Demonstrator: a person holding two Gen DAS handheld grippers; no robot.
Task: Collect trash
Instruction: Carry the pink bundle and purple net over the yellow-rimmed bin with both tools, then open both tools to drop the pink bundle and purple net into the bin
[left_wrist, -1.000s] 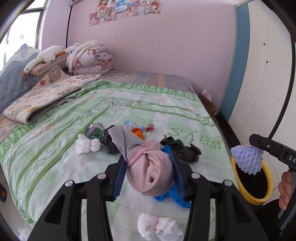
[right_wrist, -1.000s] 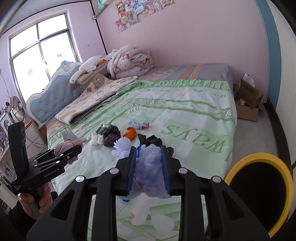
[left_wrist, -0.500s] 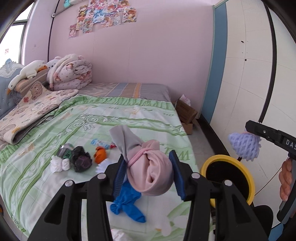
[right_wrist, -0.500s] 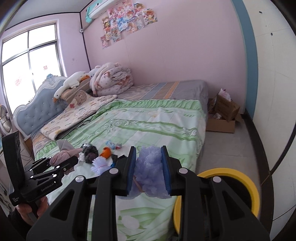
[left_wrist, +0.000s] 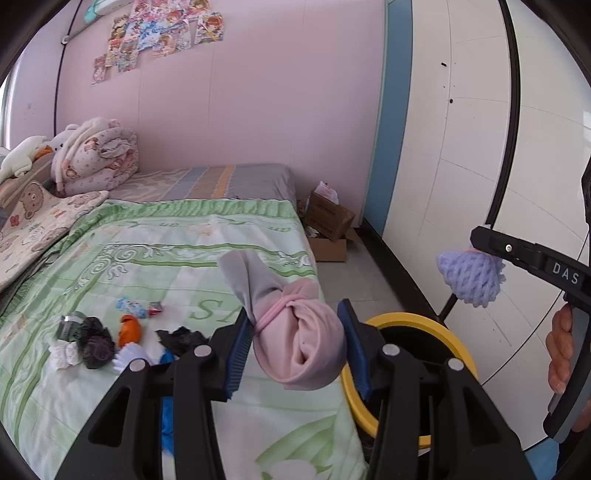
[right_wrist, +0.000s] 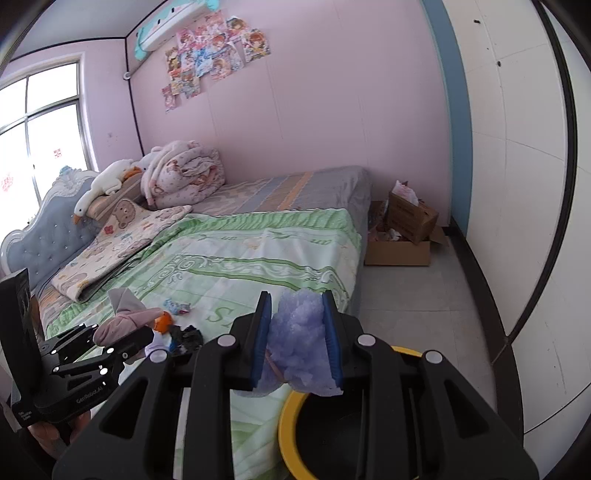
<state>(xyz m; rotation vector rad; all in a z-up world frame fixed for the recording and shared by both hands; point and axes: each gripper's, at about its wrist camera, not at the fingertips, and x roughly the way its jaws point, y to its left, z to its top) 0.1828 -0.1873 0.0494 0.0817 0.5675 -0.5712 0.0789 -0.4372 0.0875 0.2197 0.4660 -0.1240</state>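
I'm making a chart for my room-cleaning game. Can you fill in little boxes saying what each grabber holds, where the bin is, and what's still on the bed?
left gripper: shut on pink sock bundle
right gripper: shut on purple foam net
bin: yellow rim, on the floor beside the bed
bed: orange scrap, black scraps, wrappers left

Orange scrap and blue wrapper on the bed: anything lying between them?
Nothing: in the left wrist view only bare green quilt separates the orange scrap from the blue wrapper.
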